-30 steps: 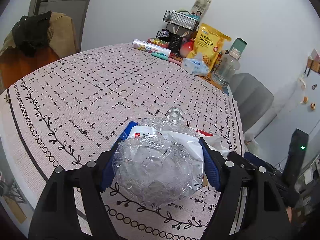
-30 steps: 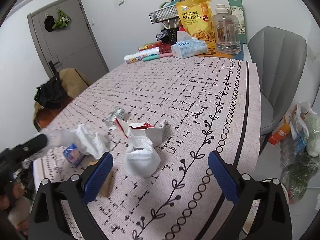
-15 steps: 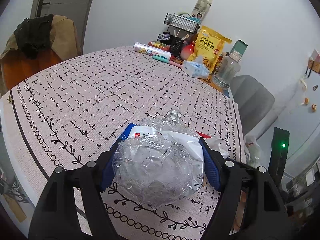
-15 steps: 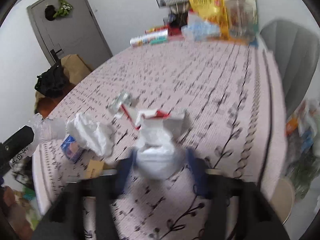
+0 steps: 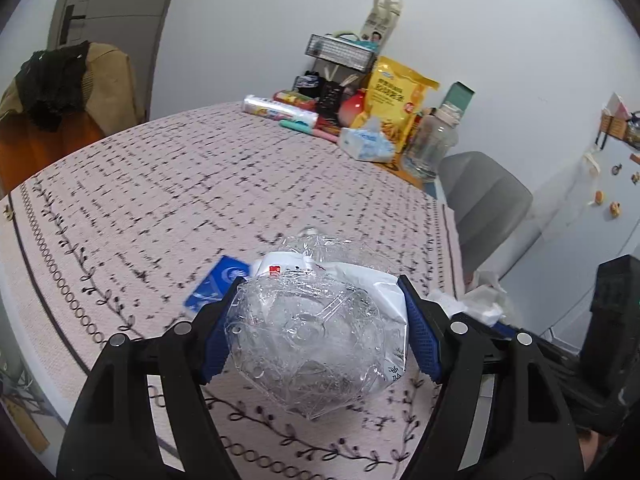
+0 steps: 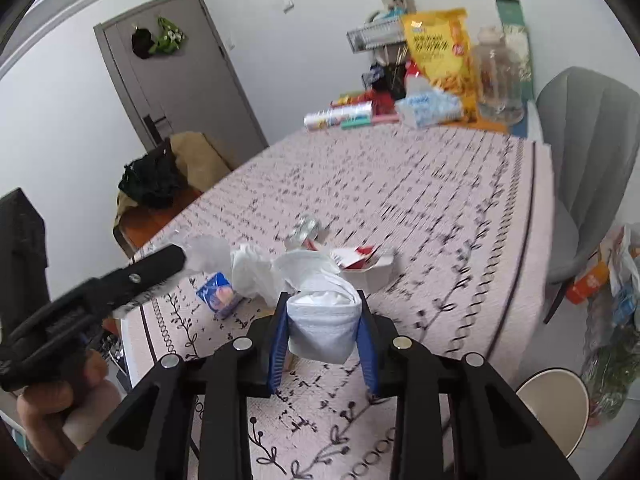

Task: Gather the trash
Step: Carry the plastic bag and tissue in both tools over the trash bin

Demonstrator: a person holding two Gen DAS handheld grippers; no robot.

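My left gripper point(image 5: 320, 340) is shut on a crushed clear plastic bottle point(image 5: 316, 332) with a white label, held above the near table edge. My right gripper point(image 6: 322, 320) is shut on a white crumpled paper cup point(image 6: 322, 320), lifted just above the table. On the table lie a crumpled white tissue point(image 6: 252, 272), a small blue carton point(image 6: 220, 294), a torn red-and-white box point(image 6: 360, 264) and a foil scrap point(image 6: 304, 228). The blue carton point(image 5: 218, 284) and tissue point(image 5: 476, 304) also show in the left wrist view. The left gripper's arm point(image 6: 100, 292) appears at left in the right wrist view.
The table has a pink patterned cloth point(image 5: 200, 184). At its far end stand a yellow snack bag point(image 5: 396, 100), a tissue pack point(image 5: 366, 144), a clear jug point(image 5: 432, 144) and a wire rack point(image 5: 340, 50). A grey chair point(image 6: 580, 148) stands right; bags point(image 6: 616, 280) lie on the floor.
My right gripper moved forward and shut on the white paper cup, then lifted it. My left gripper still holds the bottle and has shifted slightly, uncovering the blue carton.
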